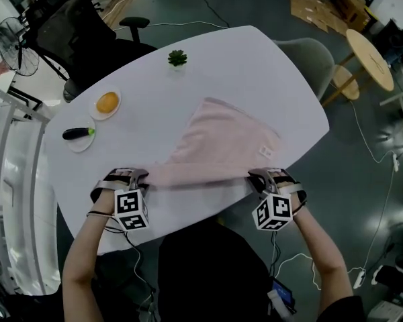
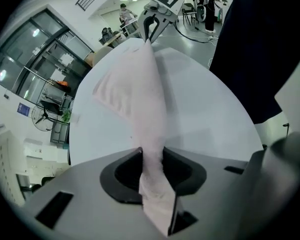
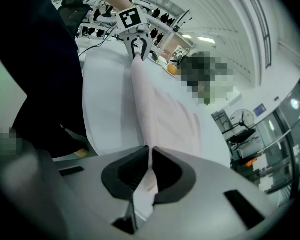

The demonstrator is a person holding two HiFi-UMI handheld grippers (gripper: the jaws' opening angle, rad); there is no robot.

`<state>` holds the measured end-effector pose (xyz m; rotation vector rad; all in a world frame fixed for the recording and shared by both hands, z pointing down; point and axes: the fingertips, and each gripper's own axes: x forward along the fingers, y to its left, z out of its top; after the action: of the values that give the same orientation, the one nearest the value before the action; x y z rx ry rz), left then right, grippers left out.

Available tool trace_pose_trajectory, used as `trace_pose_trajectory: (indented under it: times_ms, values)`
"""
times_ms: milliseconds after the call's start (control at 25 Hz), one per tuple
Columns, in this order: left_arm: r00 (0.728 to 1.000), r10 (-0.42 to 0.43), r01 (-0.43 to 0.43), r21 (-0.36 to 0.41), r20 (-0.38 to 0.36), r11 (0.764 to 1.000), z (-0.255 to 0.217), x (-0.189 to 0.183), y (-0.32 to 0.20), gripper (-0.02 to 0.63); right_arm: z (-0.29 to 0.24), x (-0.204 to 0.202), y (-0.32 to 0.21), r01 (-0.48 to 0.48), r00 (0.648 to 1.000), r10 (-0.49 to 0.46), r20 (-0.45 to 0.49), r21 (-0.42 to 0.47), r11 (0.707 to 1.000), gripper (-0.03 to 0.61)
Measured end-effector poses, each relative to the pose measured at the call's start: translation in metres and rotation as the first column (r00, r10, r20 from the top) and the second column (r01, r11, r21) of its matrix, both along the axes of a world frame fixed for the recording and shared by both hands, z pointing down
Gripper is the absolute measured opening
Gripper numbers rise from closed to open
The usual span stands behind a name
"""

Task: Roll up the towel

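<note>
The towel [image 1: 221, 143] lies flat on the white counter [image 1: 255, 66], near the person's side. Its near edge is gathered into a taut band btwn both grippers. The left gripper [image 1: 137, 176] is pinching the towel's left end, w/ cloth bunched btwn its jaws. The right gripper [image 1: 259, 176] has its jaws pressed together on a thin fold at the towel's right end.

Likely risks:
- The right pinch holds little cloth, so a tug could pull it free.
- The towel sits skewed, its far corner angled away, so the roll may go cone-shaped or lopsided.
- The counter looks smooth, so the cloth may slide along instead of turning over.
- If one gripper leads, the band will prob. twist.

Materials: the towel is pale pink, thin, soft and matte, w/ light creases and a small white label [image 1: 266, 152] by its right corner. The counter is a glossy, rounded slab.

Beyond the towel's far-left side sits a small green plant [image 1: 177, 58]. Left of the towel are an orange fruit on a plate [image 1: 107, 102] and a dark eggplant [image 1: 78, 133] on another plate, all well apart from the towel.
</note>
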<state>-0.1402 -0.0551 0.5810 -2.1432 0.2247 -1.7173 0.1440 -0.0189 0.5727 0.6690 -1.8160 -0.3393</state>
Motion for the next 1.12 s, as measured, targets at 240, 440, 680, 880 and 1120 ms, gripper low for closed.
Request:
trace_pose_trajectory:
  times_ms: [240,440,680,880,1120]
  values:
    - [0.999,0.006,-0.007,0.023,0.039,1.000,-0.003,-0.017,0.027,0.124,-0.008,-0.015,0.022,0.079,0.997,-0.078,-0.010,0.003,0.997,0.029]
    - [0.999,-0.005,0.005,-0.008,0.032,1.000,0.008,-0.029,0.070,0.124,0.002,-0.027,0.062,0.135,0.991,-0.135,0.000,-0.048,0.990,0.029]
    - [1.000,-0.003,0.004,-0.043,0.026,0.999,0.016,-0.032,0.085,0.124,0.021,-0.031,0.079,0.138,0.990,-0.137,0.015,-0.121,0.983,0.029]
    - [1.000,-0.002,0.004,-0.140,0.013,0.990,0.010,-0.030,0.076,0.124,0.019,-0.030,0.070,0.121,0.991,-0.101,0.089,-0.256,0.959,0.034]
    - [0.993,-0.108,0.083,-0.369,-0.047,0.926,0.005,-0.029,0.064,0.124,0.017,-0.030,0.064,0.187,0.976,-0.104,0.193,-0.485,0.854,0.037]
